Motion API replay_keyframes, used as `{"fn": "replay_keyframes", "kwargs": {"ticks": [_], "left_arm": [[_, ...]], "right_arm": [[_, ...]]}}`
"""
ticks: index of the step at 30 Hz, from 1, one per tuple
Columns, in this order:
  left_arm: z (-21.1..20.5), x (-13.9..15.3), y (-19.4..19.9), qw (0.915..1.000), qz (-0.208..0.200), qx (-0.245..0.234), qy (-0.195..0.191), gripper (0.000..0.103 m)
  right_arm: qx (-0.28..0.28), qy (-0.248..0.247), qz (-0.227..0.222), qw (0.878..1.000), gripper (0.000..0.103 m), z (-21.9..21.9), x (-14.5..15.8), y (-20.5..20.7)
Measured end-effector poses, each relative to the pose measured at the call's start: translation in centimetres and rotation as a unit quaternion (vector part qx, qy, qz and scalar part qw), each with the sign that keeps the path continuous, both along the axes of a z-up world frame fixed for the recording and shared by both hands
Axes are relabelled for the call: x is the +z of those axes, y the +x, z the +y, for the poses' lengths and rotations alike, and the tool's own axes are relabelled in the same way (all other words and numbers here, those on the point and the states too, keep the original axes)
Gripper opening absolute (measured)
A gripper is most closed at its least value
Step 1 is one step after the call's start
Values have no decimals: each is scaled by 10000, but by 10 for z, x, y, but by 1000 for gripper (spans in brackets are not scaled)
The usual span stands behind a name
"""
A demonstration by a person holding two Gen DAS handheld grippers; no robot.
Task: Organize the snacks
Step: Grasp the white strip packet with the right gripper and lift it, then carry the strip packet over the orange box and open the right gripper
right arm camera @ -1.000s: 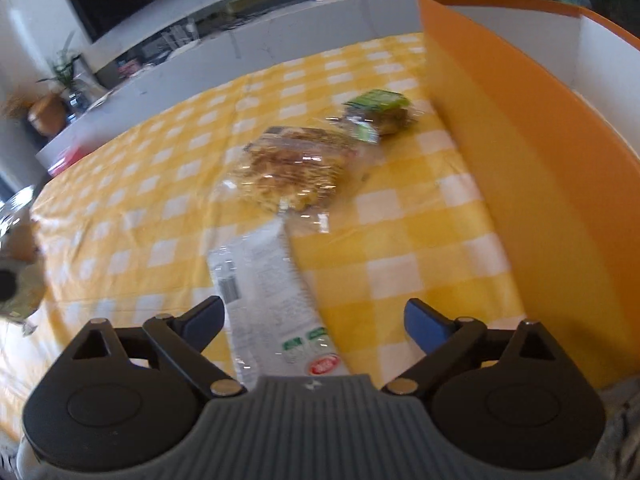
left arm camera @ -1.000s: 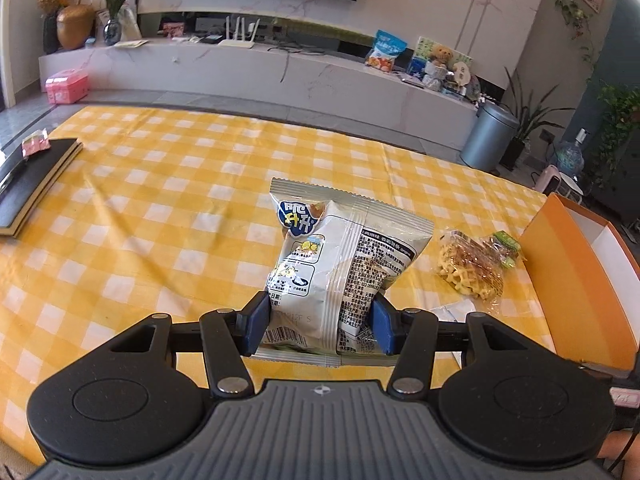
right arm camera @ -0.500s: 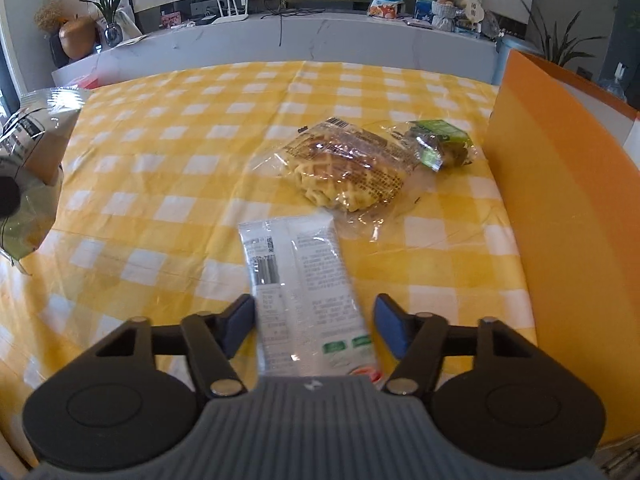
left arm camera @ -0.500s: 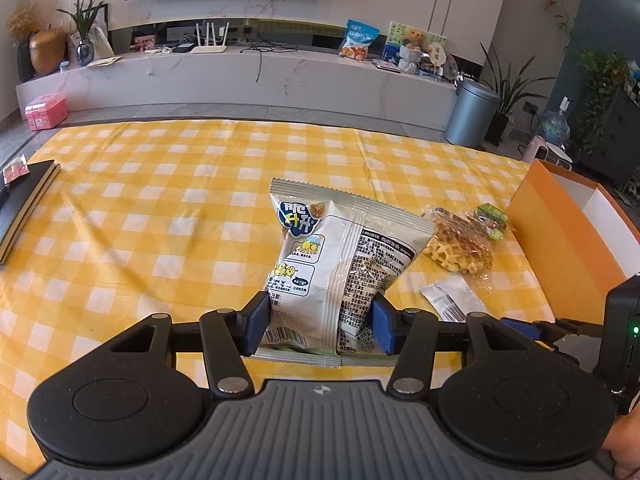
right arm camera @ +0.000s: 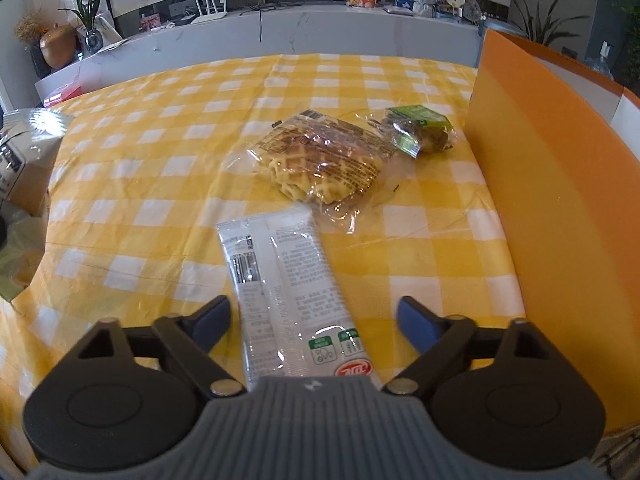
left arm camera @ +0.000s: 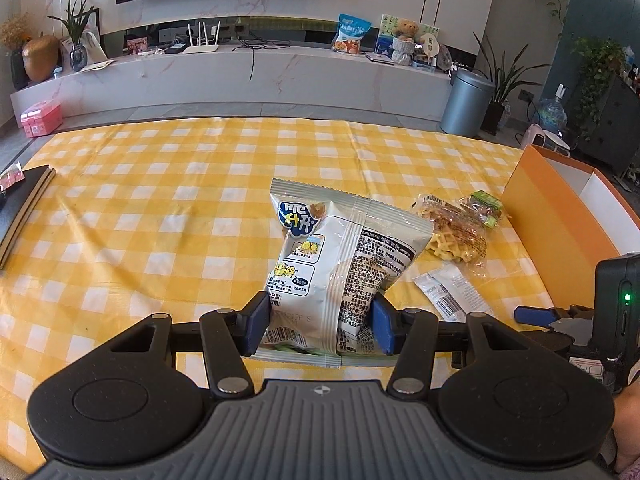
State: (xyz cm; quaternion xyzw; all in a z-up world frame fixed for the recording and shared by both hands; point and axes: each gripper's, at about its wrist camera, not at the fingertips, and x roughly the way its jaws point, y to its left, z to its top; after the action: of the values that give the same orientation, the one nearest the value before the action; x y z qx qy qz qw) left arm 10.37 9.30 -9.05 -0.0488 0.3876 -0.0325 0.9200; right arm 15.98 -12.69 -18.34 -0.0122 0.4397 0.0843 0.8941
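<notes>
Now the right claw has just opened wide again around the long white packet beside the orange box, not gripping yet, while the left claw squeezes the chip bag.

A grey bin, router and teddy bear line the far wall.

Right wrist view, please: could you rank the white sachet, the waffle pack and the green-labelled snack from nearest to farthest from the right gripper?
1. White sachet, lying between the open fingers of the right gripper.
2. Waffle pack, just beyond the sachet's far end.
3. Green-labelled snack, farthest, beside the orange box.
</notes>
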Motion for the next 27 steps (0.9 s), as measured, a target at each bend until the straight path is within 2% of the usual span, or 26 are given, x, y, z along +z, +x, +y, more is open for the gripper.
{"fn": "replay_keyframes", "kwargs": {"ticks": [2, 4, 6, 7, 8, 9, 11, 15, 19, 23, 27], "left_arm": [[-1, 0, 0, 10000, 9, -10, 7, 60], [-1, 0, 0, 10000, 8, -21, 13, 61], [-2, 1, -1, 10000, 3, -30, 11, 61], [-2, 1, -1, 10000, 7, -24, 8, 61], [-2, 1, -1, 10000, 11, -21, 5, 61], [-2, 1, -1, 10000, 10, -24, 11, 61], [-3, 1, -1, 10000, 18, -21, 24, 61], [-4, 2, -3, 10000, 9, -44, 16, 61], [-5, 3, -4, 10000, -7, -56, -21, 61], [-5, 5, -6, 10000, -14, -65, -49, 61], [-1, 5, -7, 9990, -70, -214, -394, 61]], "right_arm": [[75, -13, 47, 10000, 100, 2, -2, 2], [130, -187, 37, 9997, 100, 8, -4, 1], [108, -141, 34, 9998, 100, 6, -4, 1], [96, -103, 23, 9999, 97, 5, -3, 1], [53, -117, -15, 9999, 86, 4, -2, 0], [-22, -181, -91, 9998, 81, 3, -1, -2], [-69, -134, -180, 9997, 61, -1, 3, -4], [-132, -120, -222, 9996, 58, -3, 5, -4], [-183, 138, -231, 9995, 55, -12, 9, -7], [-32, 373, -511, 9980, 52, -18, 23, -17], [236, 619, -789, 9947, 52, -19, 39, -30]]}}
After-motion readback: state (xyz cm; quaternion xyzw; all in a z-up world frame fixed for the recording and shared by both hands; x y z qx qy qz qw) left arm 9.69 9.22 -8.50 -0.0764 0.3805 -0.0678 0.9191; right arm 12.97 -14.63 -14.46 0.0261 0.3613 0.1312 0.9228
